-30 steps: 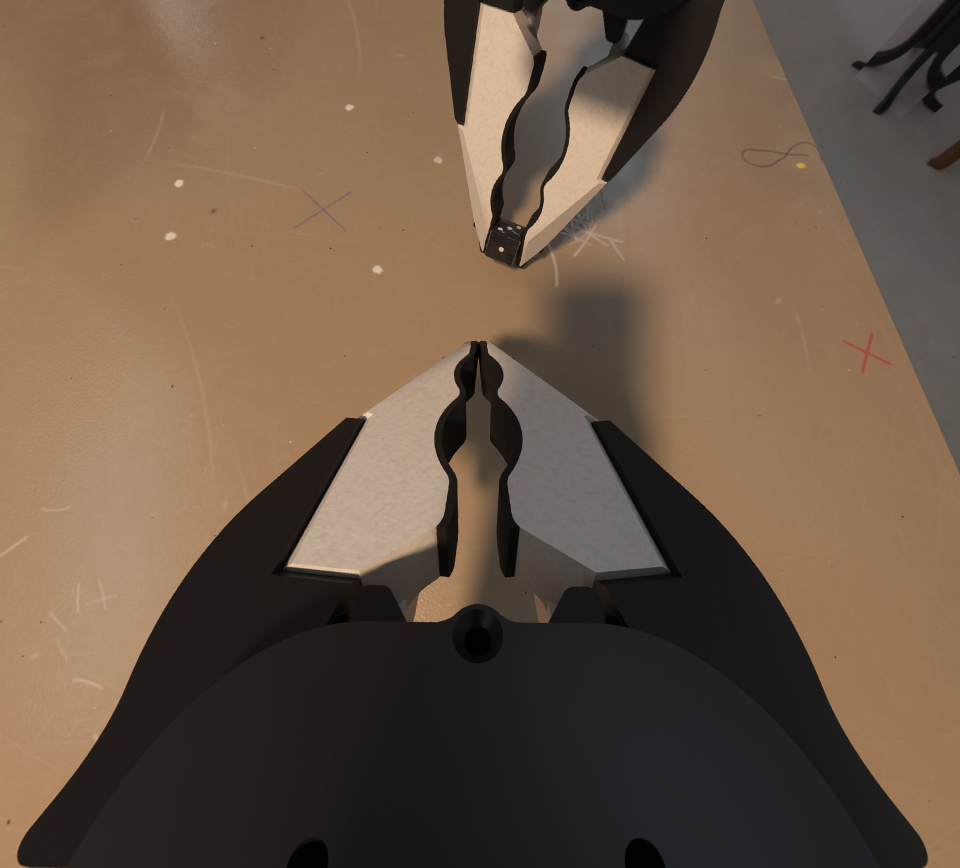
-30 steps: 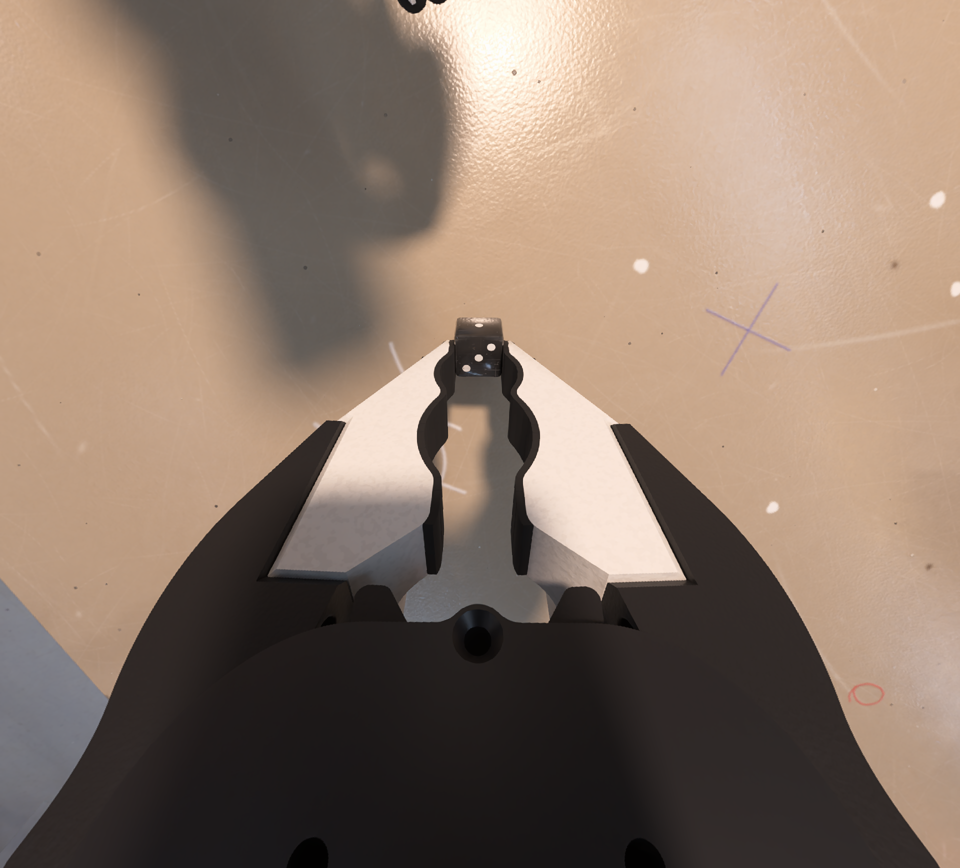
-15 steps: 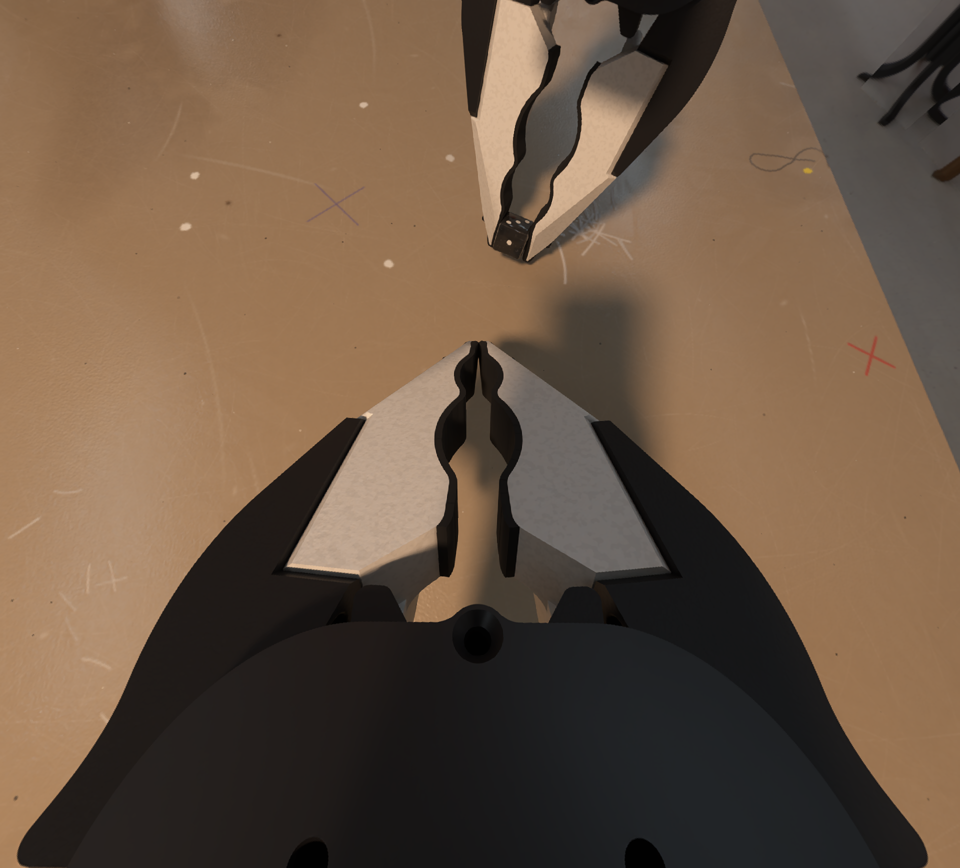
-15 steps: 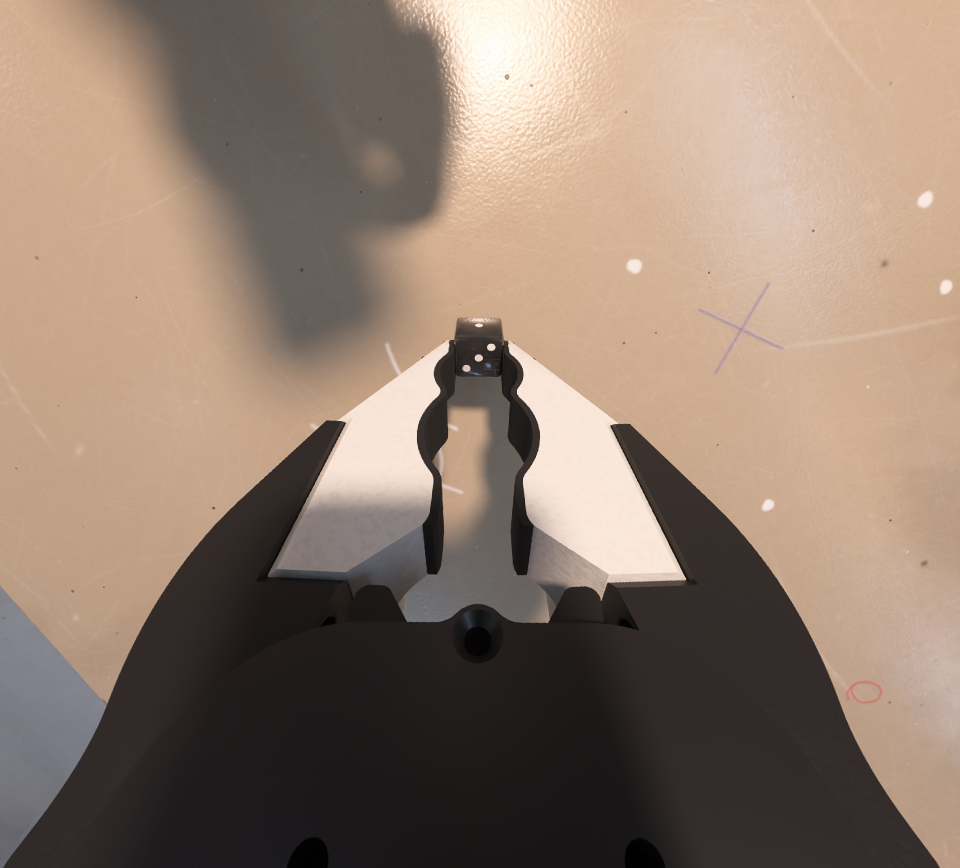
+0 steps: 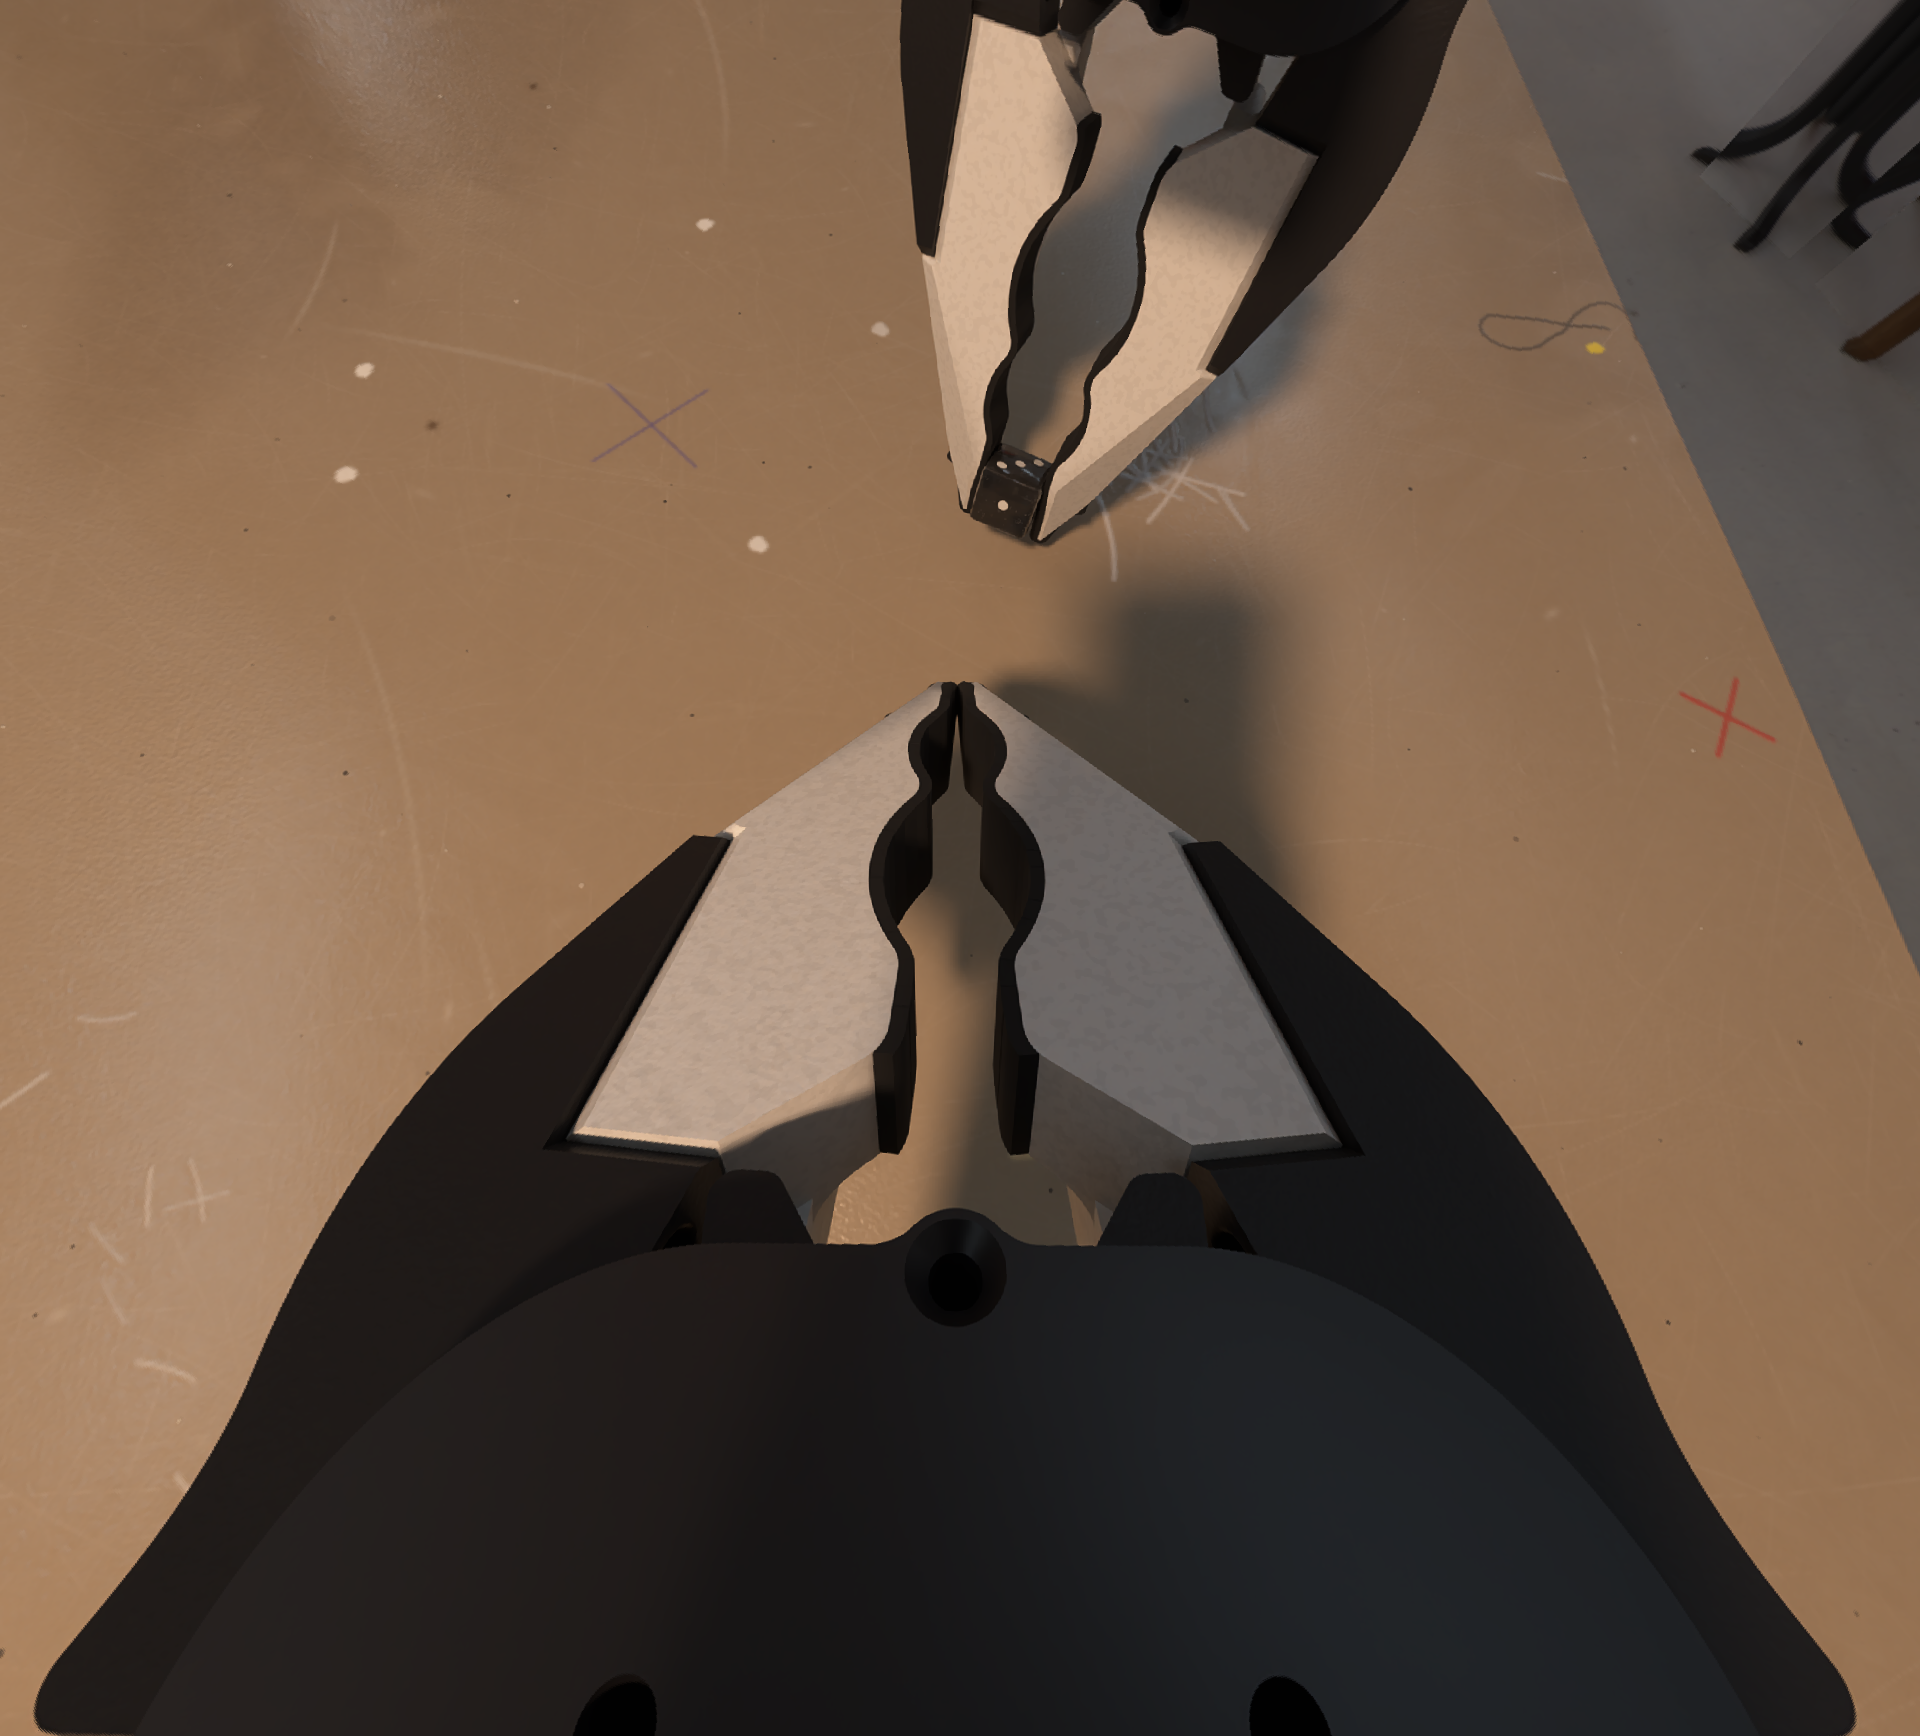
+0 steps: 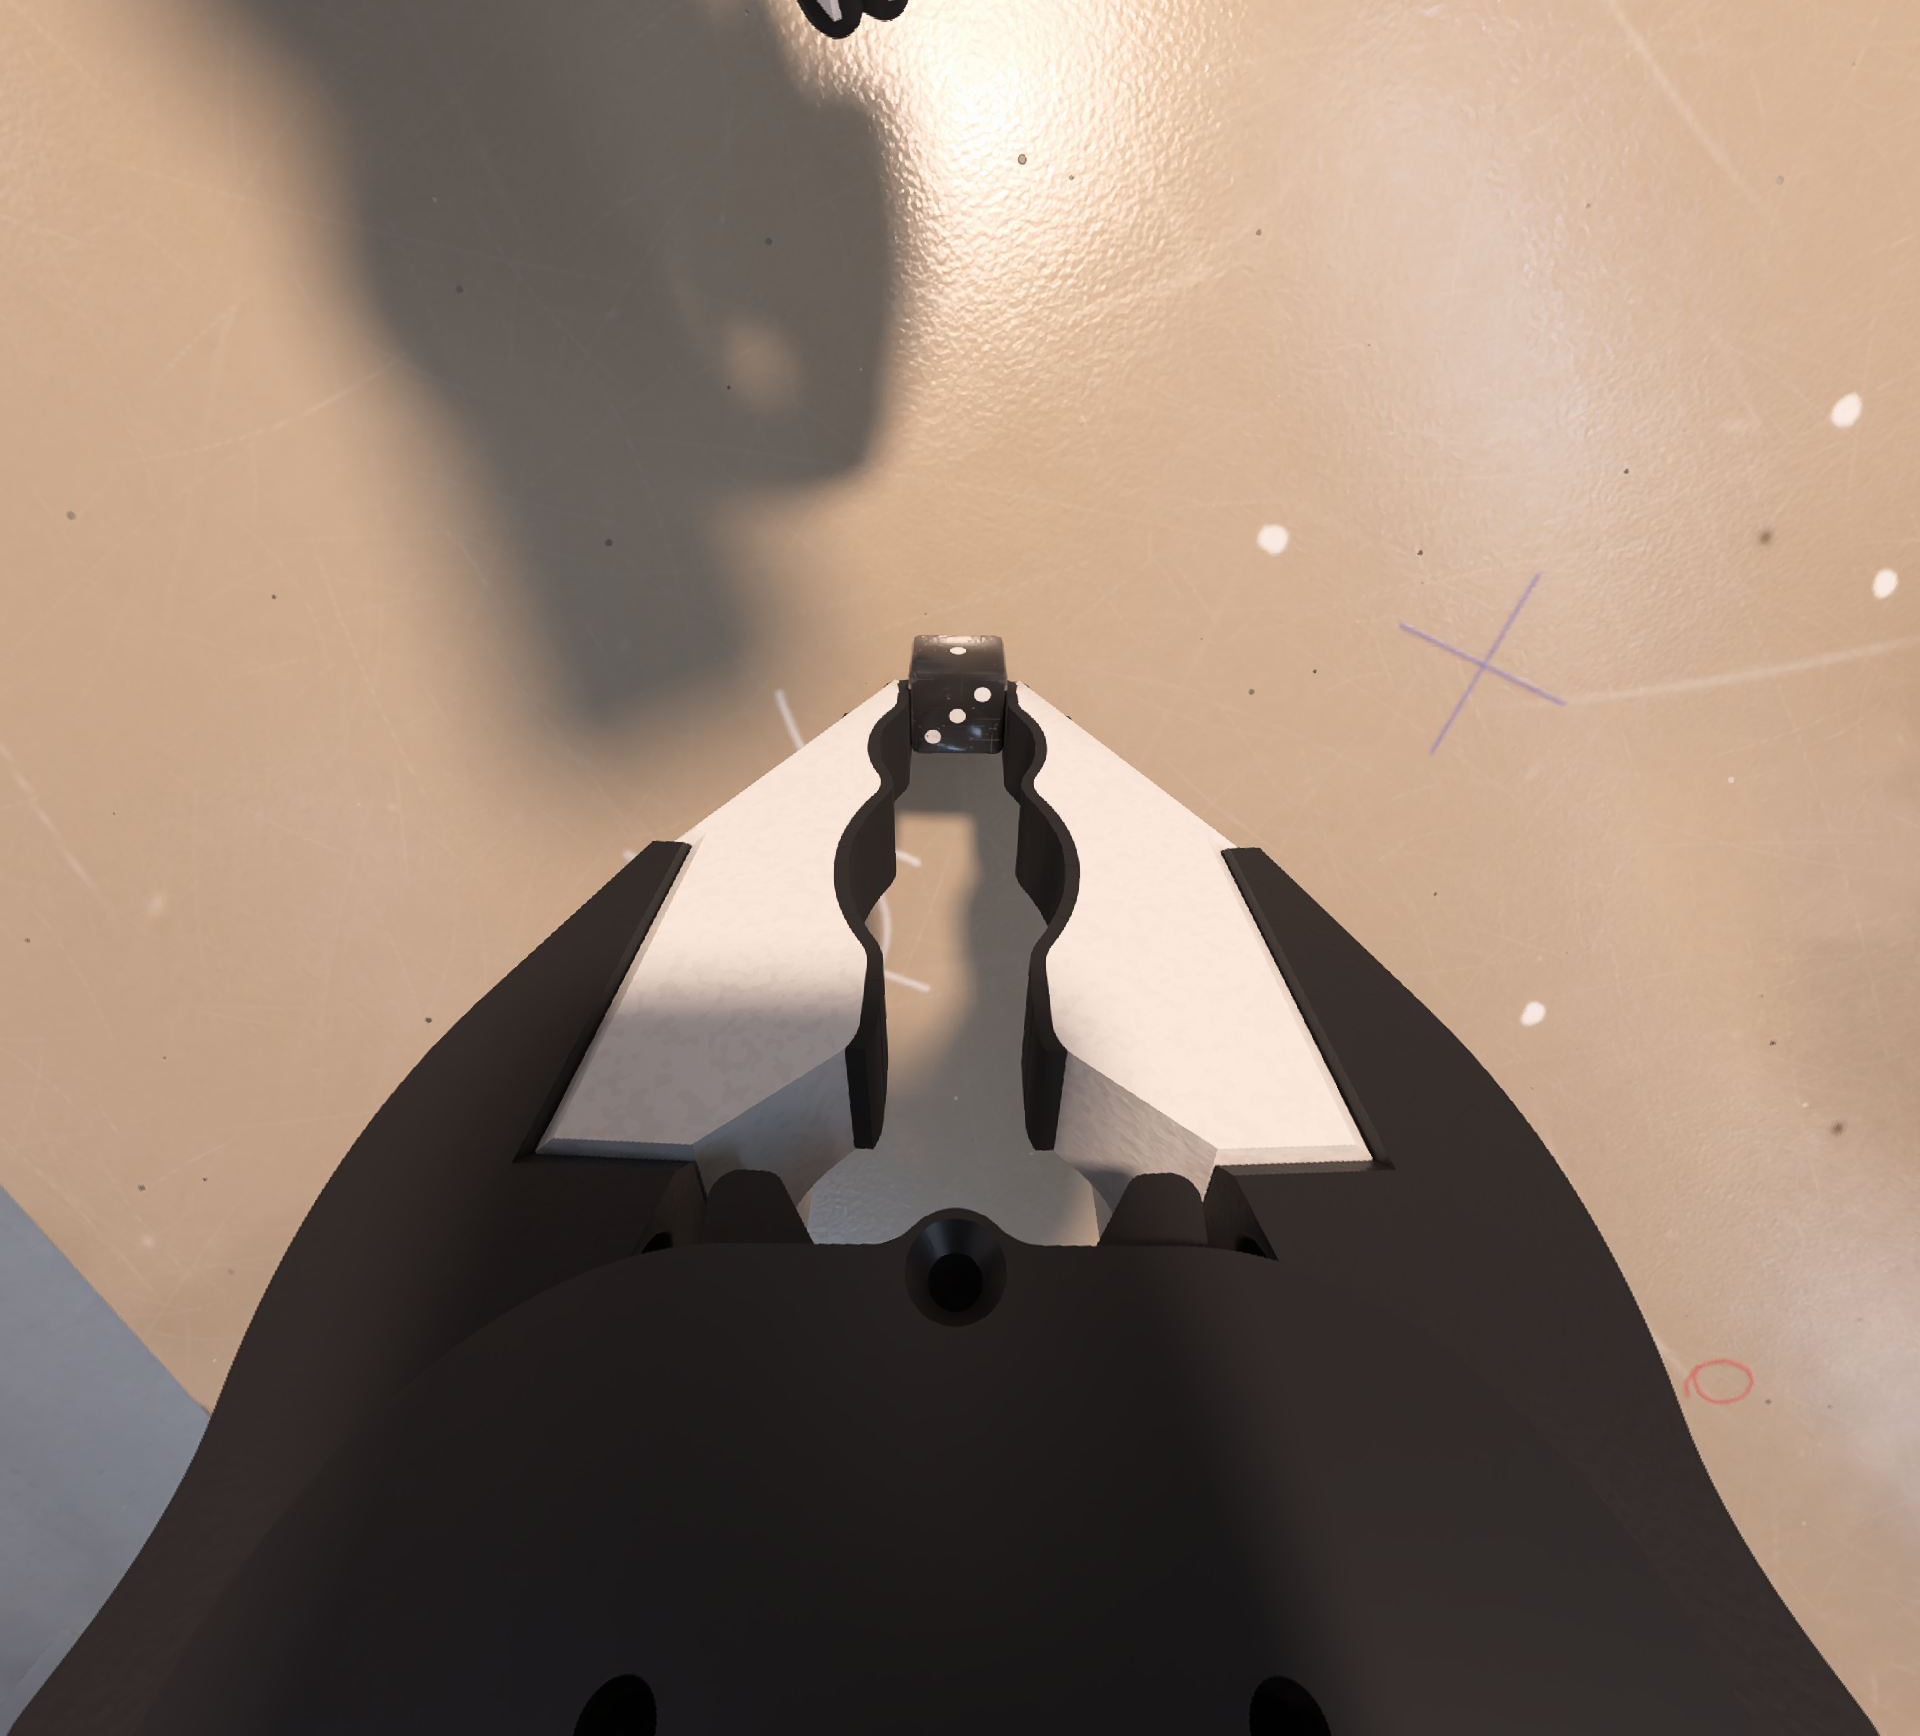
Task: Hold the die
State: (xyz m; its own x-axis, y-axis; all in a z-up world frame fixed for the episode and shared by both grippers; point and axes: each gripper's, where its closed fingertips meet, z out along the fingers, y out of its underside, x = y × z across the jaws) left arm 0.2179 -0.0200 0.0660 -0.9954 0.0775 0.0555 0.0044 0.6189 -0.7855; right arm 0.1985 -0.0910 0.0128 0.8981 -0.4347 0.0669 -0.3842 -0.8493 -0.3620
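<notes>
Right wrist view looks steeply down on the tan surface (image 6: 1351,180), where the right gripper (image 6: 956,699) is clamped on a small black die (image 6: 956,699) with white pips, pinched right at the fingertips so that part of the die pokes out past them. The face toward the camera shows three pips in a diagonal row, and the far face above it shows one. At the far edge of this view the left gripper (image 6: 854,13) points back toward the camera, tips pressed together with nothing between them. Left wrist view shows the same pairing from the other side: the left gripper (image 5: 954,694) sits low and near, tilted forward over the surface (image 5: 416,751), its fingertips closed against each other and empty. Beyond it, the right gripper (image 5: 1006,507) comes down from the far side, angled steeply with its tips toward the surface, holding the die (image 5: 1006,497); whether the die touches the surface cannot be told. The two grippers face each other tip to tip, near but apart. Scratches, white specks, a purple cross (image 5: 649,427) and a red cross (image 5: 1725,718) mark the surface.
</notes>
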